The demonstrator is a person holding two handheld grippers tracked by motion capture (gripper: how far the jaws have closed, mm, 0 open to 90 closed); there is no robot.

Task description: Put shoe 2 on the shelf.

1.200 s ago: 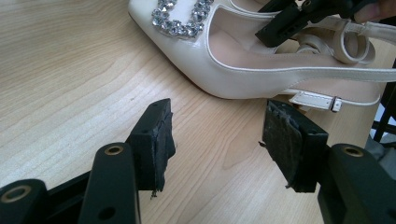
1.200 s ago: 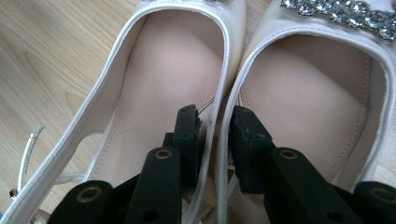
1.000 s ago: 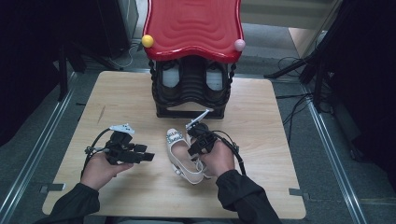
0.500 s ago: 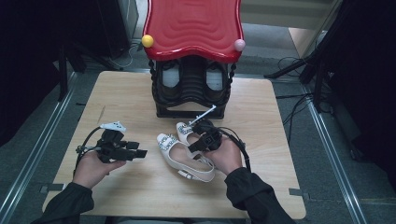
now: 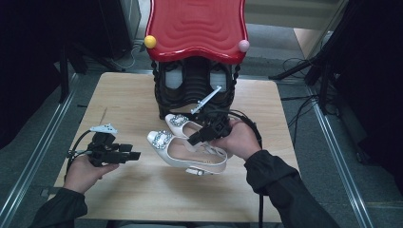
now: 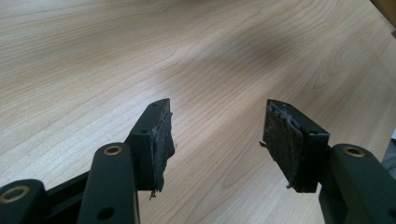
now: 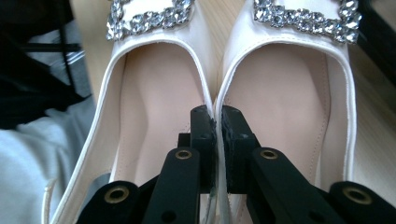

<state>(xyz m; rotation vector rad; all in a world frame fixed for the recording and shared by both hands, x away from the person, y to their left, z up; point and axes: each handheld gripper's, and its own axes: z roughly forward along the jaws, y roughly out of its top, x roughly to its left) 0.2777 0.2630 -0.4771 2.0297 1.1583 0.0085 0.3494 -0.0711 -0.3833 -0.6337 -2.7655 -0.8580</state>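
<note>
Right gripper [image 5: 202, 137]: jaws have just been closing and now pinch the touching inner walls of the pair of white shoes [image 5: 190, 149], one jaw inside each shoe.
Shoes: near table [image 5: 123, 99] centre, at six o'clock from the red-topped rack [image 5: 197, 28].
Left gripper [image 5: 124, 155]: jaws spread, nothing between them, at nine o'clock from the shoes.

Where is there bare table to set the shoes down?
Free: the table left of the rack, and the near strip in front of both hands. Also right of the rack. Crowded: the middle, where the right gripper holds the shoes before the rack.
</note>
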